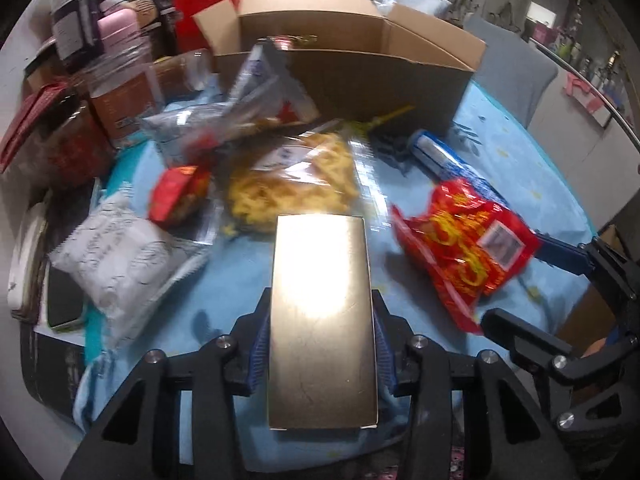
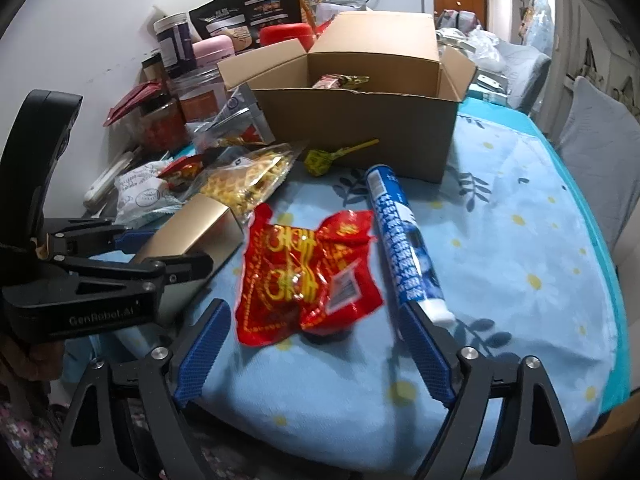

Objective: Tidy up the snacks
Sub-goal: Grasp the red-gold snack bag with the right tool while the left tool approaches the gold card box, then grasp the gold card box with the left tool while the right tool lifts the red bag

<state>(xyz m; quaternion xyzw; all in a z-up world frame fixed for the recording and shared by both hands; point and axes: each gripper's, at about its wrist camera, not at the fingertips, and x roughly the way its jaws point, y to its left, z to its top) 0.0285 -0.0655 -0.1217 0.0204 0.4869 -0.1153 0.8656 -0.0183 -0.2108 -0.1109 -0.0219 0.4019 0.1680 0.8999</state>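
I am gripping the gold box [image 1: 323, 322] in my left tongs [image 1: 322, 344], clamped on its sides — ready for the far cardboard box [image 2: 352, 120]. My right tongs [image 2: 316, 344] are hovering apart, straddling the red packet [image 2: 306, 274] on the desk [image 2: 520, 264].

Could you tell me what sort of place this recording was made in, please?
Probably a lived-in home: a round table under a blue floral tablecloth, jars and snack packets crowded against the wall, and a grey-cushioned chair alongside.

"GenRobot.AI" on the left tool [image 2: 176, 240] body.
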